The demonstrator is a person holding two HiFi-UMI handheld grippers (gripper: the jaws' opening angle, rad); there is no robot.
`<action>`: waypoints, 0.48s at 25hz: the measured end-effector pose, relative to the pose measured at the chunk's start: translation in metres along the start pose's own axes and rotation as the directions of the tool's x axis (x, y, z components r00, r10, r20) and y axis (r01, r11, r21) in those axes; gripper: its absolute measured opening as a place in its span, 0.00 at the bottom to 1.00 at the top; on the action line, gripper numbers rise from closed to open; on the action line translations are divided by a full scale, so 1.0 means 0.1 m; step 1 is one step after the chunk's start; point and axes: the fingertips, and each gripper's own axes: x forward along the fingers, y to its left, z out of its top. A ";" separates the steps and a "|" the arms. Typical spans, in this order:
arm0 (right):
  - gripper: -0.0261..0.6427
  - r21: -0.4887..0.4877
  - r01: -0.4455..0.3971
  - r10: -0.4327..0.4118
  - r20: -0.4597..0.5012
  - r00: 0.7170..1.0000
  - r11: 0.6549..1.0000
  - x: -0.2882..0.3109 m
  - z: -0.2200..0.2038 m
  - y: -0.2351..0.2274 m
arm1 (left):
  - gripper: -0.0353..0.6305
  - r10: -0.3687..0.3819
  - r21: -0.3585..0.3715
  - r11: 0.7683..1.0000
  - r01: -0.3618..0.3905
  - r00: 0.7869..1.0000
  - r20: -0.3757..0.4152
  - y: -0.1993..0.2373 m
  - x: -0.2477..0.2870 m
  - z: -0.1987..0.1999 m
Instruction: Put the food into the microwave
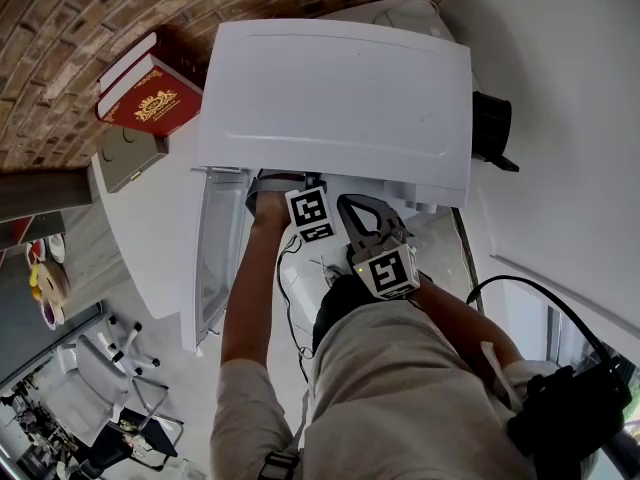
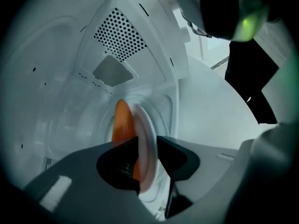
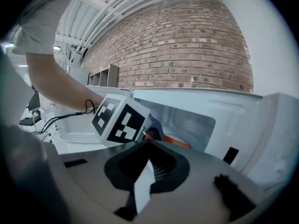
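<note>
The white microwave (image 1: 340, 98) stands with its door (image 1: 215, 258) swung open to the left. My left gripper (image 2: 147, 146) reaches inside the cavity; its marker cube (image 1: 310, 215) shows at the opening. Between its jaws, edge-on, is the rim of a white plate (image 2: 149, 134) carrying orange food (image 2: 122, 122); the jaws stand apart around the rim, open. My right gripper (image 3: 148, 146) hovers just outside the opening, shut and empty, behind the left gripper's cube (image 3: 119, 120). From there a strip of the orange food (image 3: 175, 142) is visible inside the cavity.
Red books (image 1: 150, 93) lie on a grey box (image 1: 130, 153) left of the microwave, against a brick wall. A black object (image 1: 492, 123) sits at its right side. Office chairs (image 1: 120, 368) stand on the floor at lower left. A cable (image 1: 292, 298) hangs below the counter.
</note>
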 end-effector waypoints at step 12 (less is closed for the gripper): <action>0.05 0.003 0.017 -0.017 0.008 1.000 1.000 -0.04 0.02 -0.03 | 0.24 0.034 0.056 0.998 -0.036 0.999 0.025 -0.17 -0.40 0.06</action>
